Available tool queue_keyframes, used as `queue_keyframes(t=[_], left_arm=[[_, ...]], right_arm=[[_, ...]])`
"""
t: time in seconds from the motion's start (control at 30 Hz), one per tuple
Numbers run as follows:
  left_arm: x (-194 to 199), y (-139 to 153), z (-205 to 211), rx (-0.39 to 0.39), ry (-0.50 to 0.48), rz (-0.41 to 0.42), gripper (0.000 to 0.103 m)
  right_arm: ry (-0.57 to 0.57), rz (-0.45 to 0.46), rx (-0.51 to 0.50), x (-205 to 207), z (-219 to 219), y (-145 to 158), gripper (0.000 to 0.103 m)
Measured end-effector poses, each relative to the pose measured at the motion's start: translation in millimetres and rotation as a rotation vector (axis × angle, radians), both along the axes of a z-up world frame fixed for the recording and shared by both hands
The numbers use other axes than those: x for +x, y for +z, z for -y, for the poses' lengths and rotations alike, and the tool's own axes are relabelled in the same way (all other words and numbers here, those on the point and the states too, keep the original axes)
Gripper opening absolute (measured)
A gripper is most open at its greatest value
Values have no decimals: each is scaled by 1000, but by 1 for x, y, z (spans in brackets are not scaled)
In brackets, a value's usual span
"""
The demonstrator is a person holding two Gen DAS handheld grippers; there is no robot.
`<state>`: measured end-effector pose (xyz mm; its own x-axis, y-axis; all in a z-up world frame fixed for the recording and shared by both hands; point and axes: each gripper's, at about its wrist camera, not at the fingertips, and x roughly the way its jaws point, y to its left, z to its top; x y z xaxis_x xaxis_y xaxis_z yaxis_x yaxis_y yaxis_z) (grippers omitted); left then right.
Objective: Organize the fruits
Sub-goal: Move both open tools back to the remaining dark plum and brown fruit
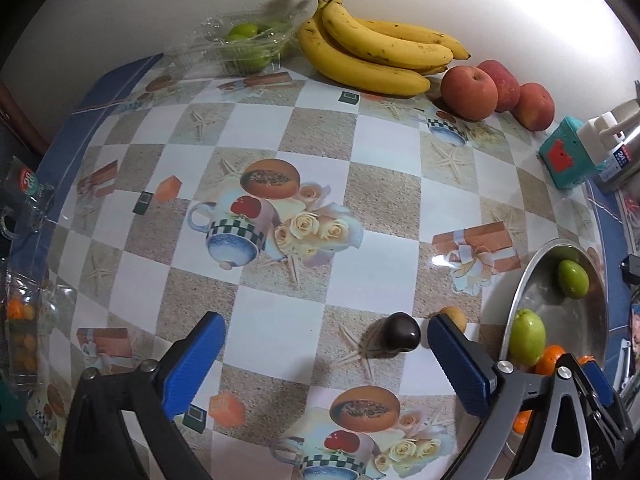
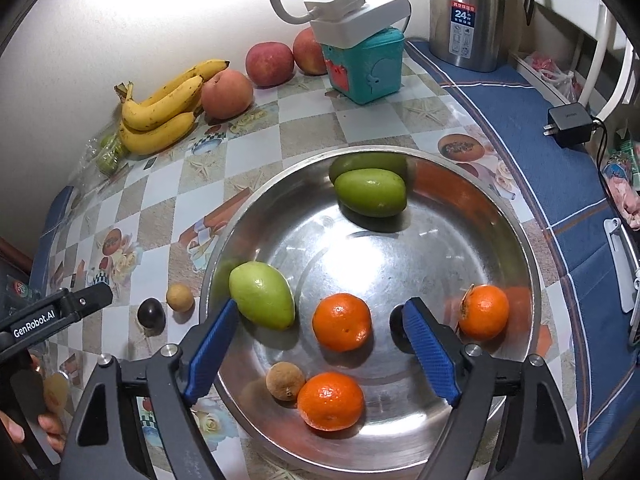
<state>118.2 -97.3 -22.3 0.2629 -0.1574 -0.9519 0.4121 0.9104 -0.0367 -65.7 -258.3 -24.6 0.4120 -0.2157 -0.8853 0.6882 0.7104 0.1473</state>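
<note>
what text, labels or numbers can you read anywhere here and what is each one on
"GenRobot.AI" on the left gripper, along its black arm.
"24" in large white digits on the blue label of the steel thermos; the small characters around it are too small to read.
"DAS" in faint letters on the metal frame of the right gripper.
The round red and green logo on the clear plastic packaging is too blurred to read.
</note>
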Motion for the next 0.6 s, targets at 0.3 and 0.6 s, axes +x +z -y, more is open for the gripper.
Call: queue_keyframes(t=[0.3, 0.6], left_arm=[[1, -3, -1, 26, 12, 10, 103], [5, -4, -7, 34, 32, 7, 103]], right_arm=[[9, 7, -9, -1, -2, -1, 99], [13, 14, -29, 0, -4, 1, 102]])
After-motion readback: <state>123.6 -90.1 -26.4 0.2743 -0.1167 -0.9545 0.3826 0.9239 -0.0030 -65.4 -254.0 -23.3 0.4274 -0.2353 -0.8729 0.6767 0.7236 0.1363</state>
